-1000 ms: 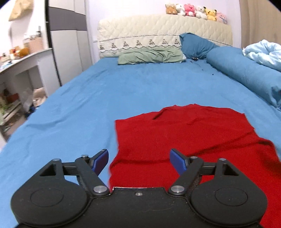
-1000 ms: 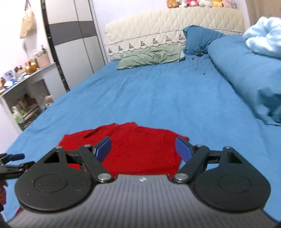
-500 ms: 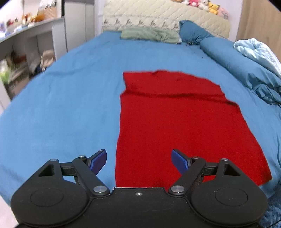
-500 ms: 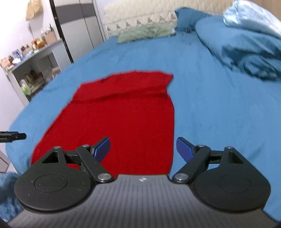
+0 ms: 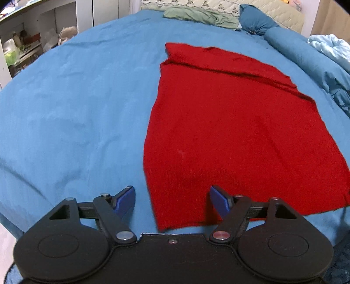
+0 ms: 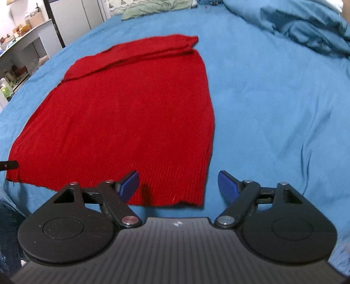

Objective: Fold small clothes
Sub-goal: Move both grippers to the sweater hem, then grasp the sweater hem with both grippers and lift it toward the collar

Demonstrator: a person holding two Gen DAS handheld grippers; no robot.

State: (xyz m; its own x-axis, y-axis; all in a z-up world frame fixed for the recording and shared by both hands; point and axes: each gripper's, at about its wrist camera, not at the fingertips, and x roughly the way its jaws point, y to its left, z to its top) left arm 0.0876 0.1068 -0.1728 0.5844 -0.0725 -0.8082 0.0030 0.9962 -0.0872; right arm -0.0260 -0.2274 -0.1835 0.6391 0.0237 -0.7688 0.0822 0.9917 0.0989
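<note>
A red knit garment (image 5: 229,122) lies flat on the blue bed sheet (image 5: 76,104), with a fold across its far end. It also shows in the right wrist view (image 6: 131,104). My left gripper (image 5: 172,202) is open and empty, over the garment's near left corner. My right gripper (image 6: 178,185) is open and empty, over the garment's near right corner. The tip of the left gripper (image 6: 8,165) shows at the left edge of the right wrist view.
A rolled blue duvet (image 5: 306,56) lies along the bed's right side. A green pillow (image 5: 196,15) and a blue pillow (image 5: 256,18) lie at the headboard. White shelves (image 5: 24,43) stand left of the bed. The bed's near edge is just below the garment.
Both grippers have pulled back toward the foot of the bed and tilted down. The whole garment is now in view, with each gripper over a near corner. Jaws stayed open.
</note>
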